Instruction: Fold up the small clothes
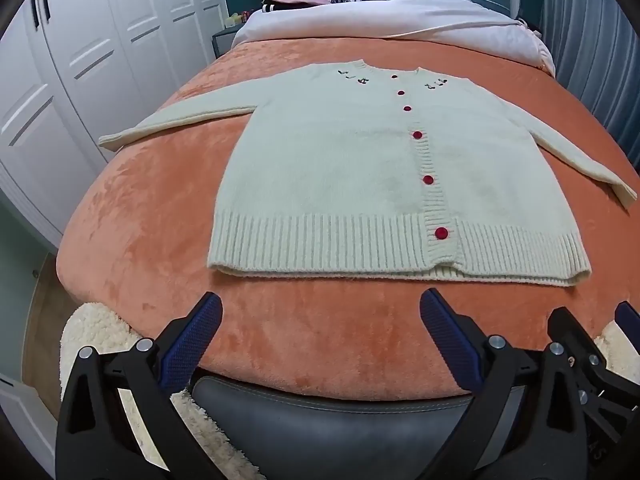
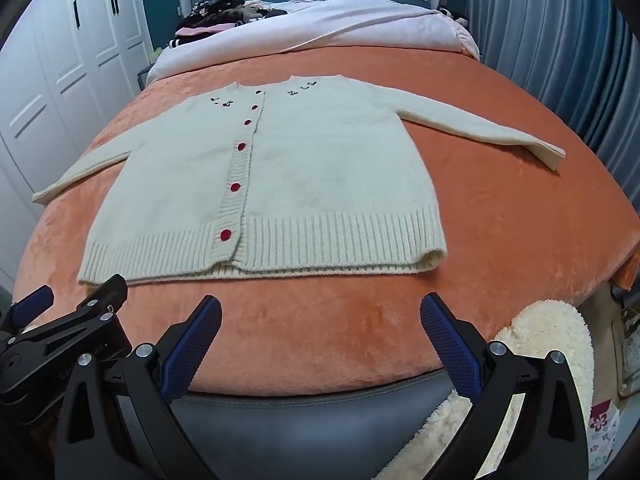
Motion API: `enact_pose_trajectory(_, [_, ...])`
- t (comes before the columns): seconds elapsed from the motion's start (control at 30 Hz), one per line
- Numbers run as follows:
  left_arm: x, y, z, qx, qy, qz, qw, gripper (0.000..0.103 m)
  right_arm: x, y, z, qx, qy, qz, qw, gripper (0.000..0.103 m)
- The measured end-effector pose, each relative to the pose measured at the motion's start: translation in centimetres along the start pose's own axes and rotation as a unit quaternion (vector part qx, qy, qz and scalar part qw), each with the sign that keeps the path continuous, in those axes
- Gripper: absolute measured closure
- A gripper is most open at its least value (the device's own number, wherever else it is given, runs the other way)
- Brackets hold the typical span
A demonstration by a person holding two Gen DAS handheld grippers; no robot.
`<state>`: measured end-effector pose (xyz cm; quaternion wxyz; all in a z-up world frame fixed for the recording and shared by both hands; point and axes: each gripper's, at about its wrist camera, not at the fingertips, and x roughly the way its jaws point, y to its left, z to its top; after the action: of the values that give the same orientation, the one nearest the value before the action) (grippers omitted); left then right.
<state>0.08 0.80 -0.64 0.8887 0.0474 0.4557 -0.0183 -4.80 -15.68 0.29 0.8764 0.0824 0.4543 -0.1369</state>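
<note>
One cardigan (image 1: 340,168) sleeve tip (image 1: 628,196) runs off the left view's edge.

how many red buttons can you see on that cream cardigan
6 red buttons, in a line down the cardigan's ribbed front band: at the hem, then, and at the neckline. None looks hidden.

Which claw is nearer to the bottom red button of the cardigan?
Left. The left claw sits just below the hem, slightly left of the bottom red button. The right claw is farther off to its right.
</note>
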Motion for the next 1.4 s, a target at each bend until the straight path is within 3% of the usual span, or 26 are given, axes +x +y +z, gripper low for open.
enact_pose_trajectory(1.4, [0.26, 0.19, -0.33, -0.001, 0.007, 0.005, 1.0000, 0.008, 0.36, 0.21, -0.11, -0.004, 0.008, -0.002, 1.000, 0.005])
